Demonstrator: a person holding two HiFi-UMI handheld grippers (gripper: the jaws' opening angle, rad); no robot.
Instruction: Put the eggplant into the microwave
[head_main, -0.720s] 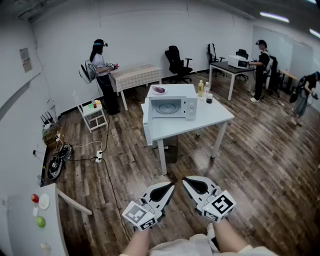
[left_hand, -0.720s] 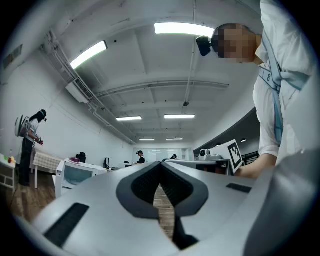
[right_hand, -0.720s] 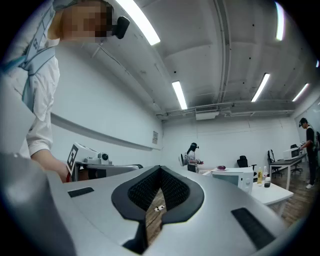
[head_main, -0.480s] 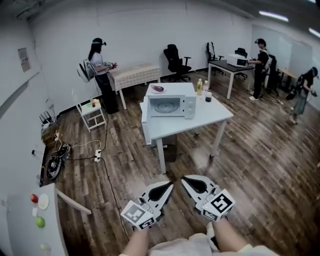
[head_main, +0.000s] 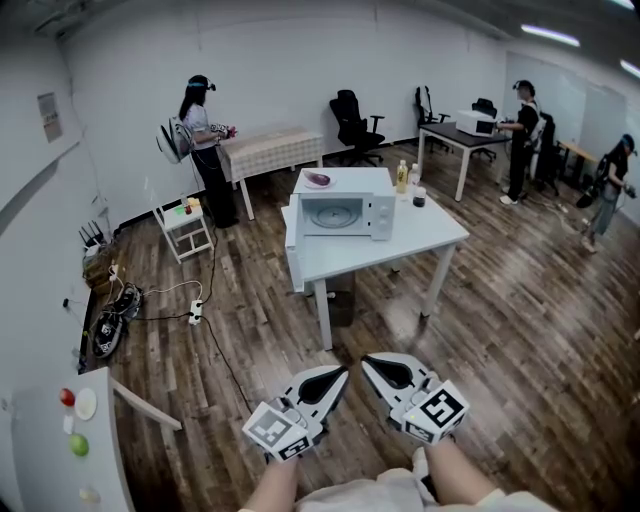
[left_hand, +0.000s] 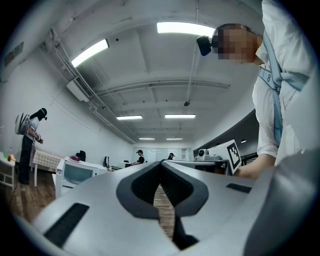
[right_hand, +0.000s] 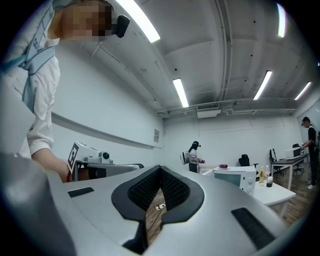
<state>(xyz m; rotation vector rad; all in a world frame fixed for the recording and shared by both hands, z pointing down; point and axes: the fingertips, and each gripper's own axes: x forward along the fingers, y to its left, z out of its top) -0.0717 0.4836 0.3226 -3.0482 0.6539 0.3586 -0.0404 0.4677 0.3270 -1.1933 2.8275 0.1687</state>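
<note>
The person holds 2 tongs low in front, above the brown wood floor (head_main: 500, 330). The left tongs (head_main: 338, 374) and the right tongs (head_main: 372, 364) sit side by side. They are close but not touching, and their tips point ahead toward the middle of the room. Both tongs are clenched. On each one the 2 jaws meet at the tips, and nothing is between them. Only the floor shows through the small gap behind the tips.

The eggplant (head_main: 318, 179) is far from both tongs. It is small and purple and lies on top of the microwave (head_main: 345, 212). The microwave is white and stands on a white tabletop (head_main: 425, 236) in the middle of the room. Its door looks shut, but it is too far off to be sure. Just right of the microwave stand a yellow bottle (head_main: 402, 176) and a dark cup (head_main: 418, 198).

Farther back, a person (head_main: 200, 130) stands at a checked table (head_main: 270, 150). A black office chair (head_main: 356, 124) is by the back wall. At the bottom left, a nearer tabletop (head_main: 40, 440) holds a round red thing (head_main: 67, 397), a round green thing (head_main: 79, 445) and a white plate (head_main: 86, 403).
</note>
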